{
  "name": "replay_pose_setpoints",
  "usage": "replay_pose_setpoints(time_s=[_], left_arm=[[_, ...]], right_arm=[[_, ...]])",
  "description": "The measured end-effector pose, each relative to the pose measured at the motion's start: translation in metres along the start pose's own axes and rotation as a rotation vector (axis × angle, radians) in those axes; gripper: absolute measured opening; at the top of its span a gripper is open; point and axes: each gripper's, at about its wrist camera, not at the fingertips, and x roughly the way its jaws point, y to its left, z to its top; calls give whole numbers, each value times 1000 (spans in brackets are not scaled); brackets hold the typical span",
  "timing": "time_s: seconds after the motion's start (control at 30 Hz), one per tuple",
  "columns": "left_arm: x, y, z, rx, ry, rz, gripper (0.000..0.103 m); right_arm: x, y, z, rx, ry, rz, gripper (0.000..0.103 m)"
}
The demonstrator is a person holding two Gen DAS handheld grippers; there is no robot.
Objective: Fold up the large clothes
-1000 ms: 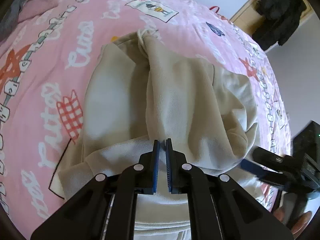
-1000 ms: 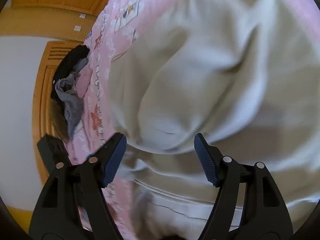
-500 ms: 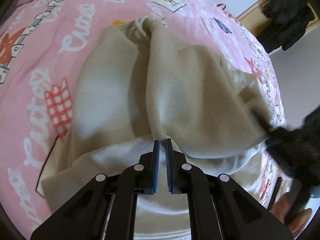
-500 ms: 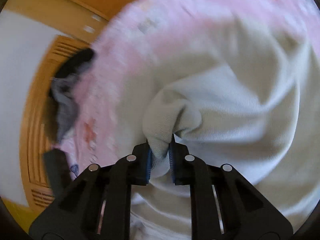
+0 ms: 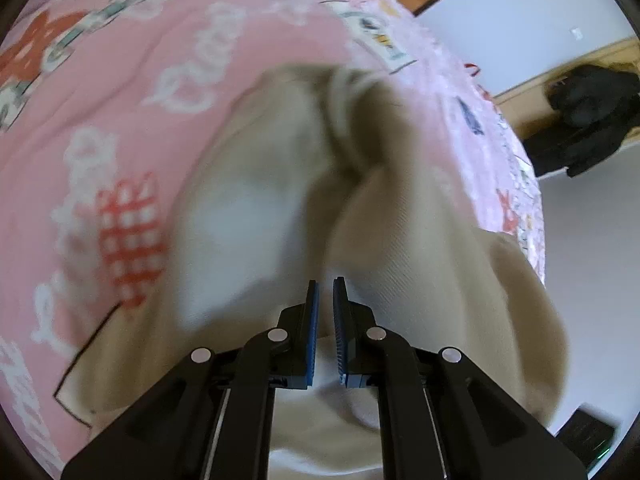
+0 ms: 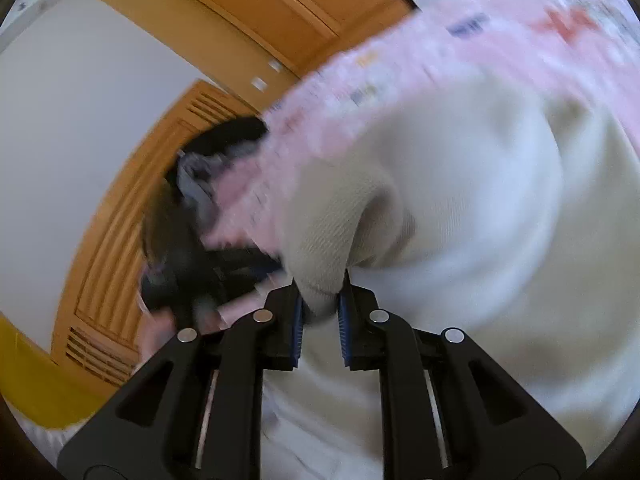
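A large cream garment (image 5: 404, 248) lies bunched on a pink patterned bedspread (image 5: 120, 92). My left gripper (image 5: 326, 300) is shut on a fold of it, and the cloth rises in a ridge from the jaws toward the far end. The garment also fills the right wrist view (image 6: 472, 216). My right gripper (image 6: 322, 300) is shut on a rounded edge of the garment and holds it lifted off the bed. Both views are blurred by motion.
The pink bedspread (image 6: 420, 60) ends at the bed edge. A dark pile of clothes (image 6: 208, 168) lies near wooden cabinets (image 6: 248, 12). A black jacket (image 5: 588, 116) hangs by the white wall. A dark device (image 5: 588, 440) sits low right.
My right gripper closed from wide open onto the garment edge and lifted it. Both grippers have risen and swung with the cloth; the garment has bunched higher.
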Motion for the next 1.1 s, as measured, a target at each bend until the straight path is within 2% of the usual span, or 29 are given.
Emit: replay_pose_setpoints(time_s=[0.13, 0.2, 0.27, 0.3, 0.33, 0.47, 0.53, 0.6, 0.67, 0.73, 0.8, 0.9, 0.97, 1.0, 1.03, 1.1], left_arm=[[0, 23, -11, -7, 14, 65, 8], [-9, 22, -17, -4, 1, 79, 8], [-21, 12, -23, 22, -24, 81, 8], [-28, 3, -26, 44, -37, 87, 8], [-36, -12, -30, 74, -53, 78, 8], [-50, -66, -41, 182, -73, 53, 8], [-51, -97, -48, 241, -57, 13, 8], [-42, -118, -50, 274, -24, -4, 8], [-26, -139, -52, 313, 19, -15, 8], [-3, -155, -60, 327, 110, -17, 8], [18, -158, -73, 326, 189, 27, 8], [37, -146, -97, 325, 223, 107, 8], [41, -134, -106, 309, 218, 131, 8], [43, -127, -108, 297, 216, 136, 7], [44, -122, -108, 284, 210, 136, 6], [45, -111, -111, 254, 190, 128, 3]], right_arm=[[5, -31, -45, 136, 62, -40, 17], [10, -40, -53, 182, 81, -51, 17], [10, -43, -50, 198, 93, -53, 30], [7, -41, -46, 197, 92, -66, 48], [5, -38, -42, 195, 90, -75, 60], [-22, -23, -31, 163, 81, -81, 61], [-47, -15, -26, 131, 36, -84, 61], [-64, -10, -13, 92, -19, -126, 61], [-79, -12, 17, 69, -86, -140, 61], [-71, -17, 47, 61, -91, -162, 61], [-48, -27, 73, 69, -53, -150, 61], [8, -54, 99, 115, 79, -172, 61], [34, -68, 96, 124, 166, -281, 61], [39, -74, 92, 130, 178, -306, 58], [43, -81, 83, 126, 191, -356, 50], [41, -89, 70, 111, 185, -392, 49]])
